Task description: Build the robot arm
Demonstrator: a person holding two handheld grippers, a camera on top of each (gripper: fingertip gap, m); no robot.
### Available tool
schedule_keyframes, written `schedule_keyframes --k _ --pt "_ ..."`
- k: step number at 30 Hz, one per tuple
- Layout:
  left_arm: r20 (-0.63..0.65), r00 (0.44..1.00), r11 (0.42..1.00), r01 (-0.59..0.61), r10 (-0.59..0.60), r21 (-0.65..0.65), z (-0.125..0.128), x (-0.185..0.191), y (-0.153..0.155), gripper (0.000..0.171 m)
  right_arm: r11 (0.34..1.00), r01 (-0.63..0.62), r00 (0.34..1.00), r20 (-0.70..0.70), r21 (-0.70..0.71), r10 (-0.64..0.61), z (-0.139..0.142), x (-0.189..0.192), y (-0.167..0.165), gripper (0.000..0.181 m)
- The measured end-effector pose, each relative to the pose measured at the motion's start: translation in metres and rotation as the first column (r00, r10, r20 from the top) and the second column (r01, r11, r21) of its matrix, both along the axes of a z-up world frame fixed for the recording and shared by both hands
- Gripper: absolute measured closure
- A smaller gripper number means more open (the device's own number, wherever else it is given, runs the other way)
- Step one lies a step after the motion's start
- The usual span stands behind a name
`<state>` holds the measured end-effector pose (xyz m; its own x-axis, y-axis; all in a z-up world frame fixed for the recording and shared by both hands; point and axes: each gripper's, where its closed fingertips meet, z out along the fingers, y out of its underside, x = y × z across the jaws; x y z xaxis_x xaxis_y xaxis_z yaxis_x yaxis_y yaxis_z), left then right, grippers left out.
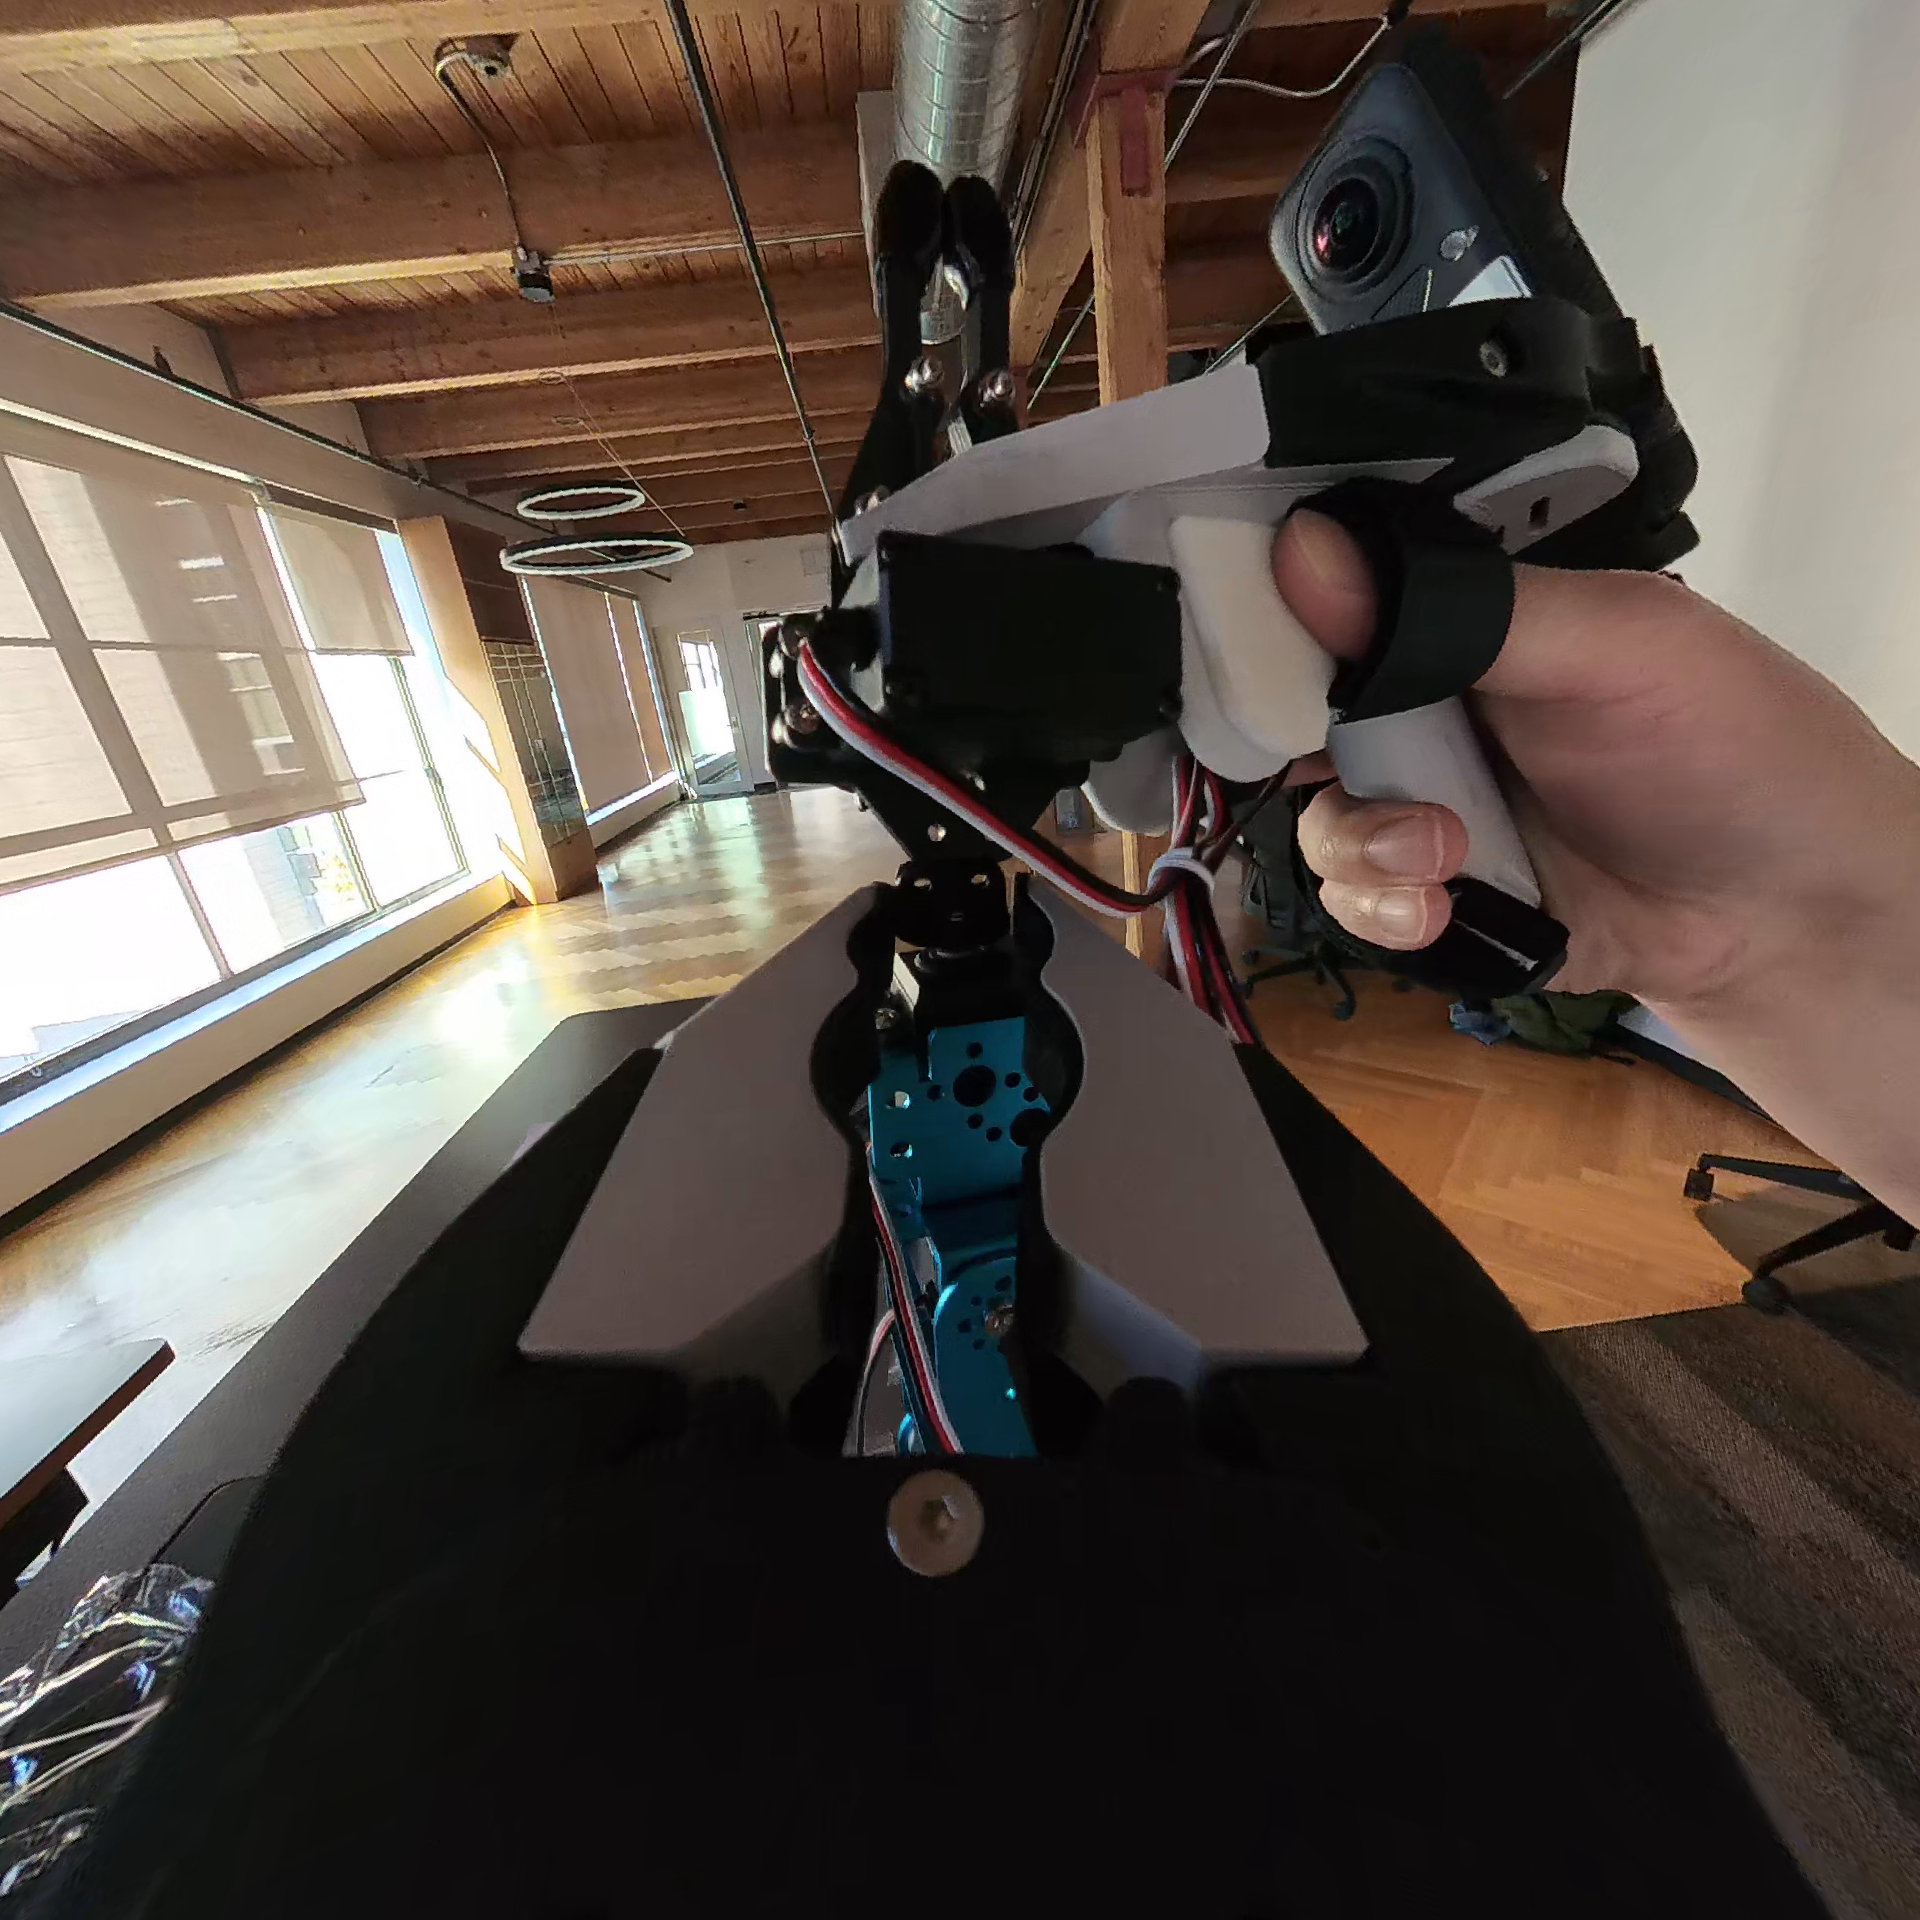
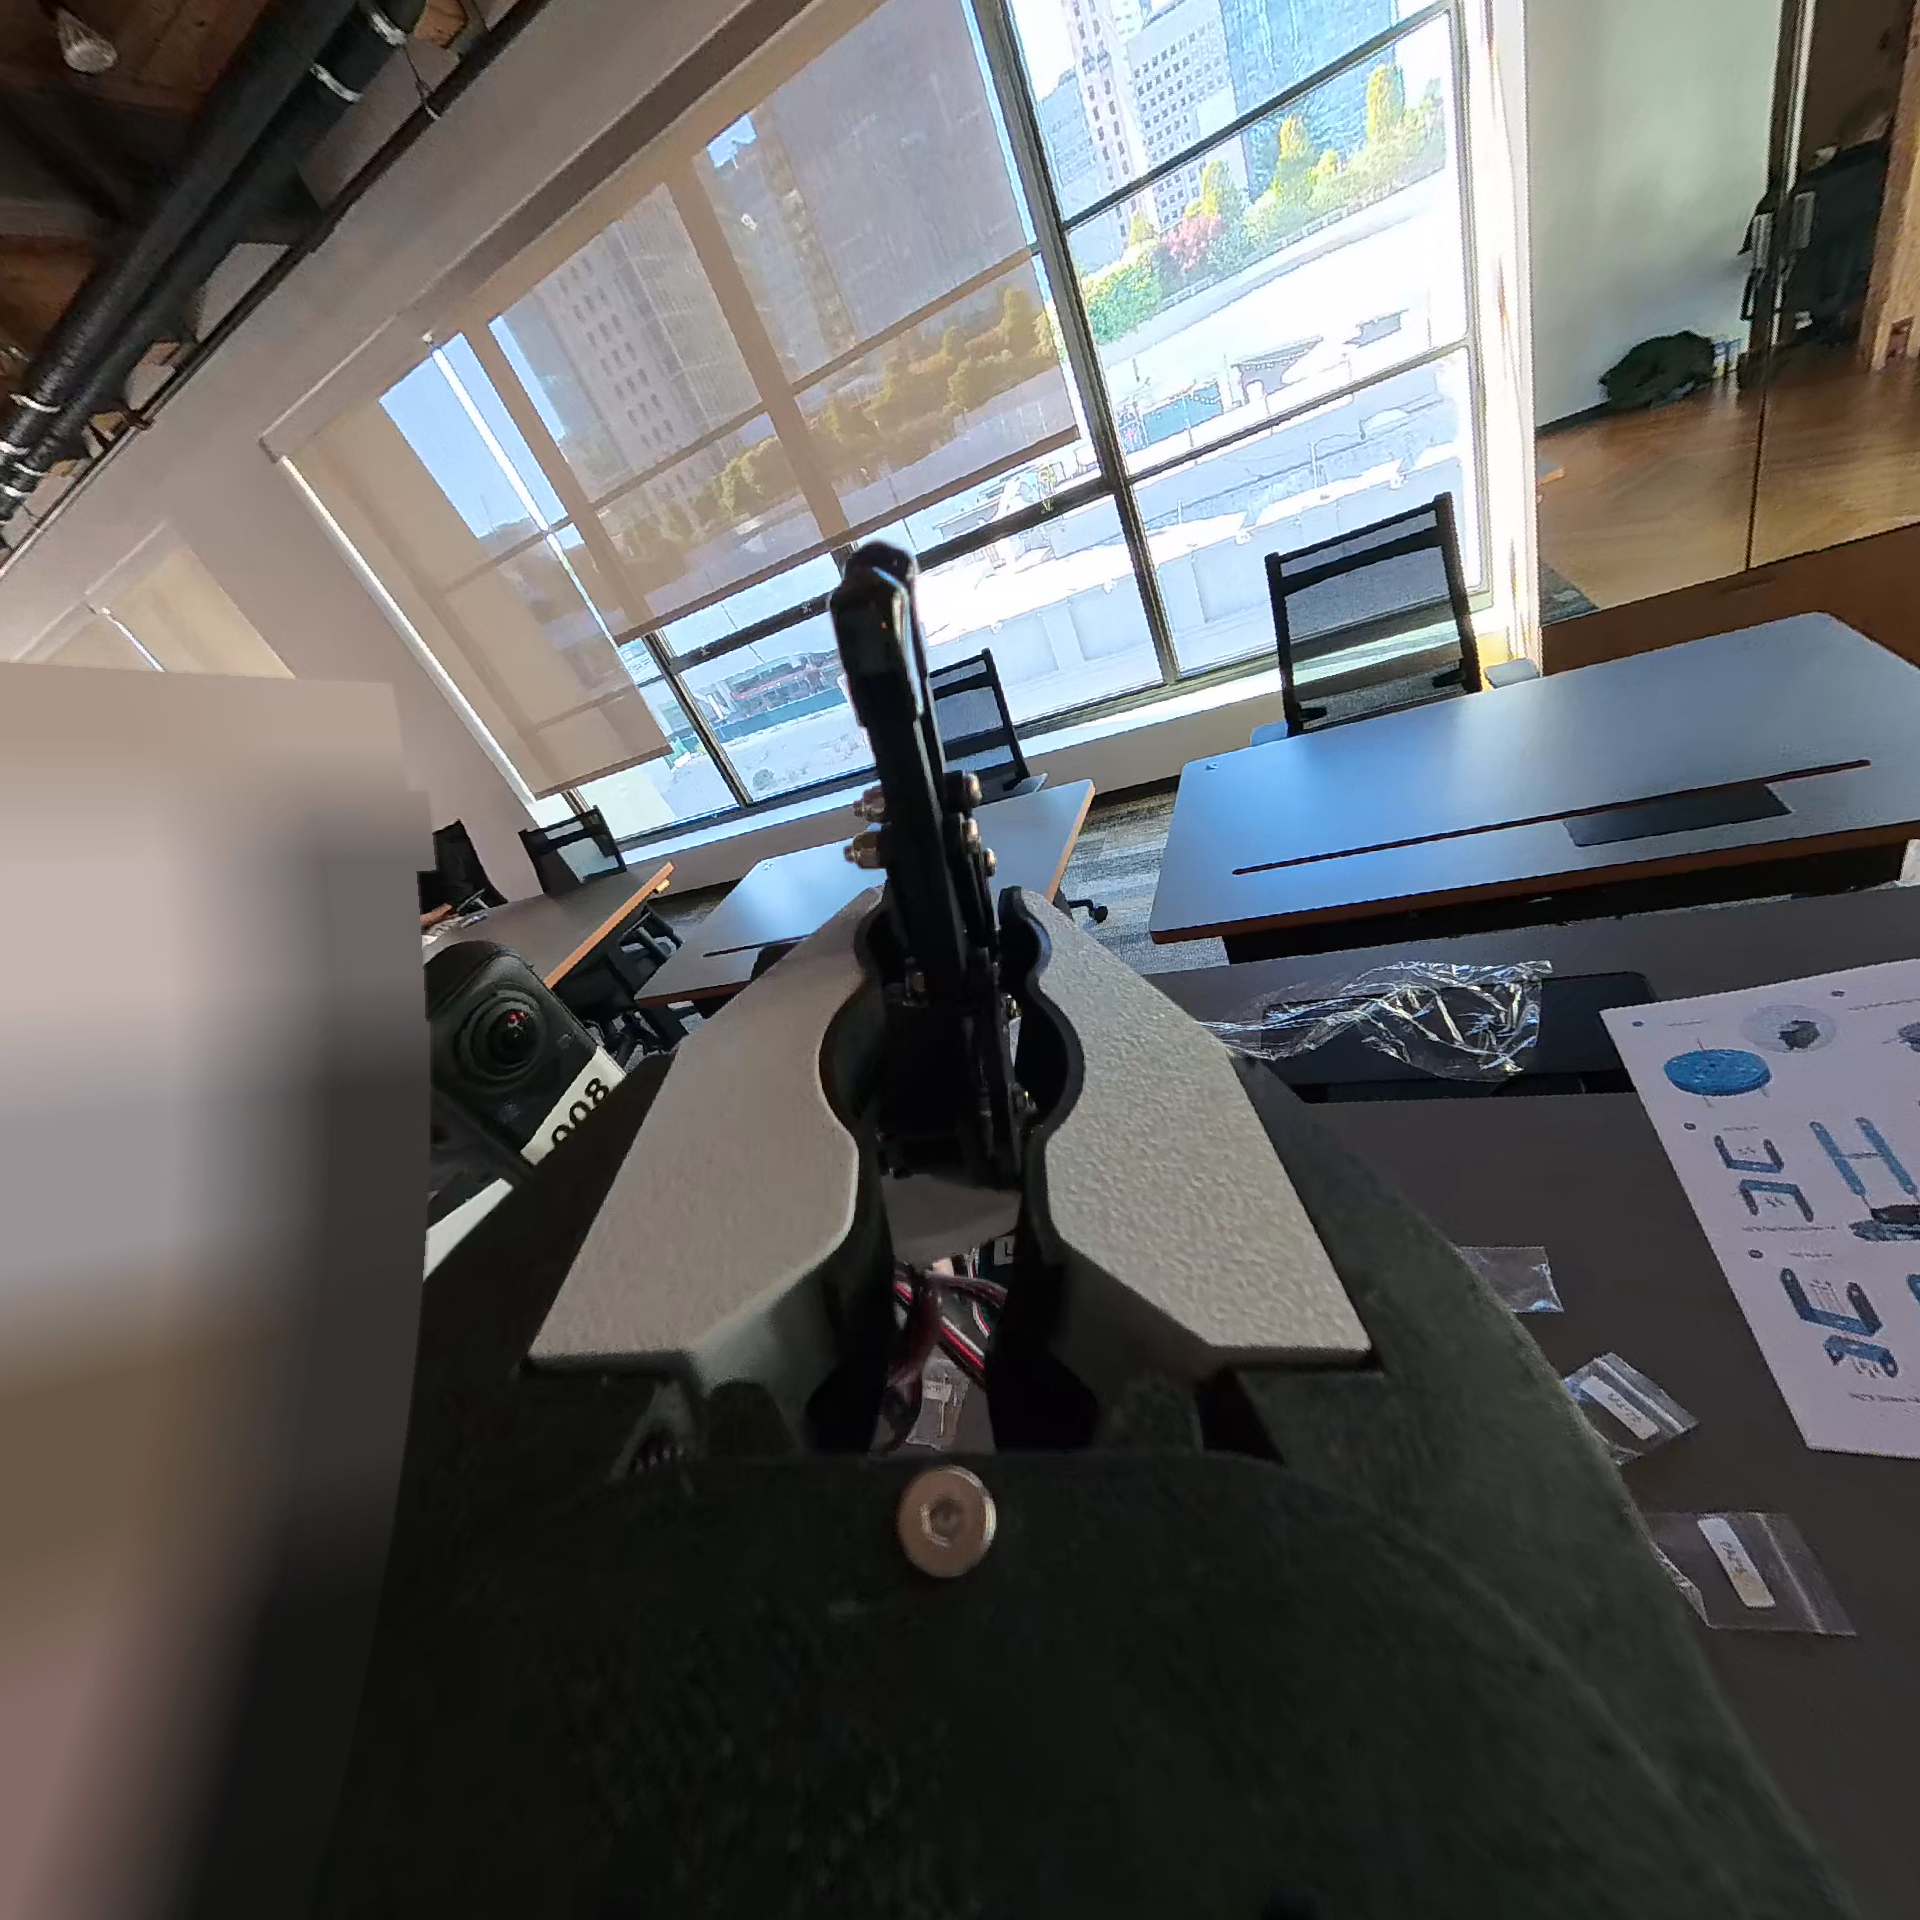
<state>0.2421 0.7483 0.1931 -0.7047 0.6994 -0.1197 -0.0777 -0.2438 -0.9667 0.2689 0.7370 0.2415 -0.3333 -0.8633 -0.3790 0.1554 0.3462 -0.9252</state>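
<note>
Sunlit windows [image 1: 208, 675] with half-drawn shades line the left of a long room with a timber ceiling [image 1: 364, 156] and herringbone wood floor [image 1: 416, 1039]; in the right wrist view the same kind of windows [image 2: 935, 416] stand behind dark tables [image 2: 1507, 810] and black chairs [image 2: 1371, 623]. Crumpled clear plastic [image 1: 83, 1683] lies at the lower left of the left wrist view. At centre the left gripper [image 1: 945, 1122] is closed narrowly on the blue metal bracket section [image 1: 951, 1195] of a small robot arm, whose red, white and black wires [image 1: 935, 800] run up past a black servo [image 1: 1029, 655] to a black claw [image 1: 945, 260] raised toward the ceiling. To the right, a hand [image 1: 1610, 790] holds the right gripper's white handle [image 1: 1434, 790], with an action camera [image 1: 1392, 208] mounted above. In the right wrist view, the right gripper [image 2: 951, 1101] is clamped on the black claw assembly [image 2: 925, 883], which stands upright between its grey pads [image 2: 707, 1174]. Further right, on the near dark table [image 2: 1455, 1195], lie a plastic wrapper [image 2: 1392, 1008], a printed sheet [image 2: 1787, 1195] with blue part drawings, and small clear bags [image 2: 1631, 1403].
</note>
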Motion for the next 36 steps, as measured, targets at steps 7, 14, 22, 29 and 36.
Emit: schedule_keyframes --k 7,14,22,29,36 --pt "0.051 0.997 0.997 -0.051 0.054 -0.059 -0.002 -0.007 -0.003 0.145 0.994 0.077 0.994 -0.068 -0.079 -0.083 -0.003 -0.004 -0.006 0.165" --pt "0.018 0.998 0.997 -0.053 0.054 -0.055 0.0 -0.005 -0.004 0.151 0.97 0.134 0.982 -0.104 -0.202 -0.158 -0.003 -0.009 -0.008 0.165" --pt "0.003 0.999 0.998 -0.035 0.035 -0.043 0.001 -0.003 -0.005 0.151 0.939 0.109 0.98 -0.121 -0.326 -0.156 0.0 -0.005 -0.003 0.165" --pt "-0.006 1.0 0.999 -0.029 0.029 -0.029 0.001 -0.002 -0.005 0.151 0.953 0.075 0.976 -0.173 -0.294 -0.131 0.0 0.002 -0.001 0.164" --pt "-0.006 1.0 1.0 0.002 -0.002 -0.011 0.0 -0.003 -0.003 0.151 0.965 0.052 0.987 -0.131 -0.257 -0.088 0.001 0.0 0.0 0.164"
